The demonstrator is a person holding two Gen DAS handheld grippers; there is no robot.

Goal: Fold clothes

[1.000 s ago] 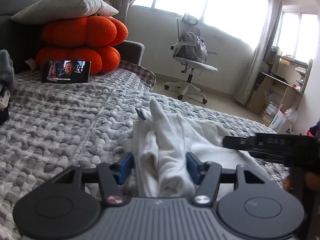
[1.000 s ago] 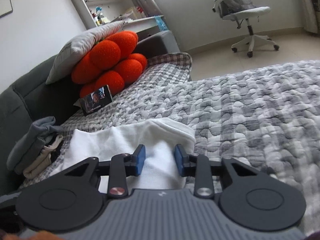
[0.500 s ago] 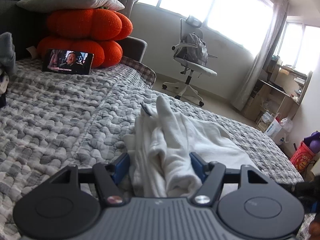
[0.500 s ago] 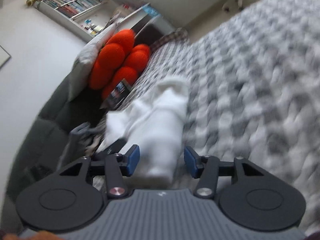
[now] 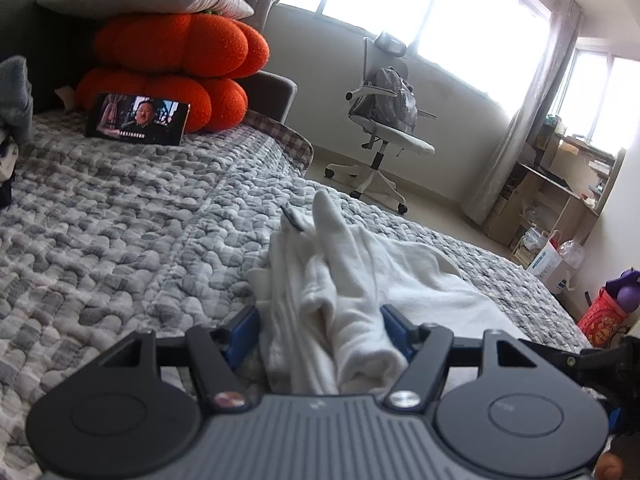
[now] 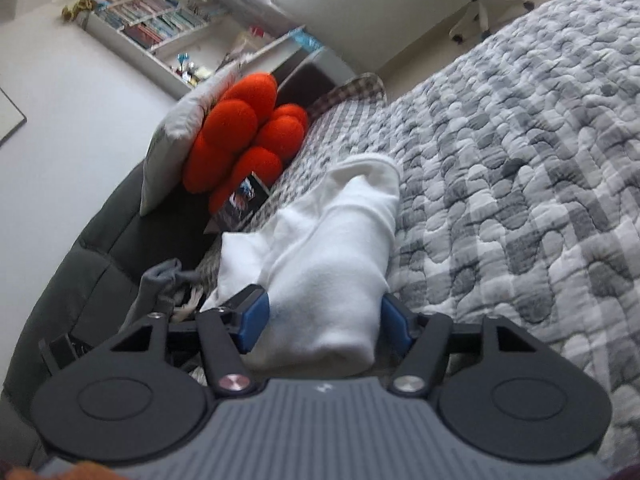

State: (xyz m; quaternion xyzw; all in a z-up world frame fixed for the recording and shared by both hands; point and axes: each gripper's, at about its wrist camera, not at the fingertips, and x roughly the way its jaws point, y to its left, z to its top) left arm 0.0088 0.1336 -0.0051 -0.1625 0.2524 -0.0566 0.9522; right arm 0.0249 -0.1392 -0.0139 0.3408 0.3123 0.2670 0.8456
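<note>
Left wrist view: left gripper [image 5: 320, 330] jaws, just widened, bracket bunched white garment [image 5: 352, 280] unclamped. Right gripper [image 6: 326, 318] likewise. Folds are best flattened on quilted bed [image 5: 120, 220] before regripping.

Left wrist camera sits low and close over the white garment [image 5: 352, 292], facing along the bed [image 5: 120, 216] toward the window, while the right wrist view, rolled sideways and just as close, faces the sofa, both sharing garment, orange cushions [image 6: 240, 136] and quilt.

Blown-out daylight from the windows [image 5: 436, 8] — soft blur, bent fisheye edges.
</note>
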